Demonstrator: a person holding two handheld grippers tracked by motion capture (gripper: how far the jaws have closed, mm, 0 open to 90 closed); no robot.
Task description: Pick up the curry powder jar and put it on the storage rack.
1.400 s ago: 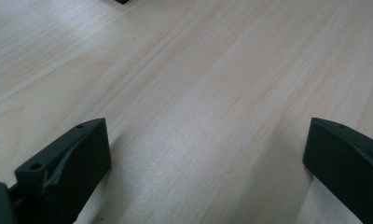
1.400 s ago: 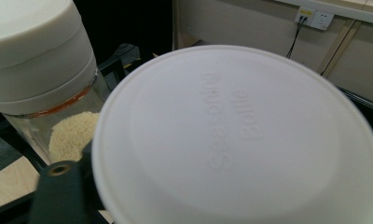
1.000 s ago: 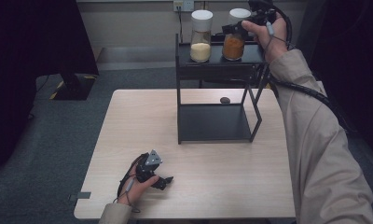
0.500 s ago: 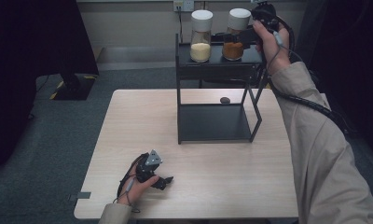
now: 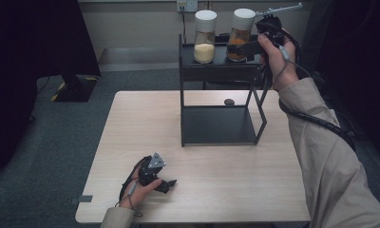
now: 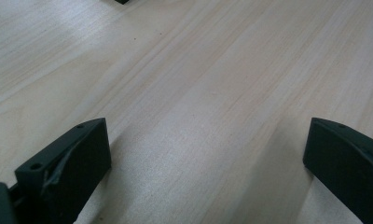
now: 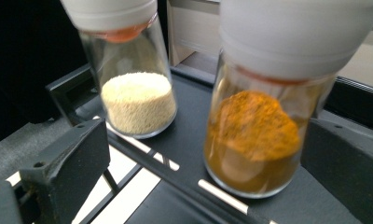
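Up on the top shelf of the black rack (image 5: 216, 71), the right gripper (image 5: 249, 46) sits beside the jar of orange powder (image 5: 239, 35), reaching in from the jar's right side in the high view. In the right gripper view its jaws stand apart, one at the lower left and one at the right edge, and the orange jar (image 7: 264, 116) rises between them, closer to the right jaw; whether that jaw touches the glass cannot be told. Nothing is clamped. The jar stands upright with a white cap, near the right end of the shelf. Just to its left, apart from it, stands a second white-capped jar of pale grains (image 5: 204, 38), also upright.

The left gripper (image 5: 165, 184) rests low on the wooden table (image 5: 131, 142), near the front edge and well apart from the rack. In the left gripper view its jaws are spread wide over bare wood. A small dark object (image 5: 229, 101) lies on the table behind the rack's lower shelf.
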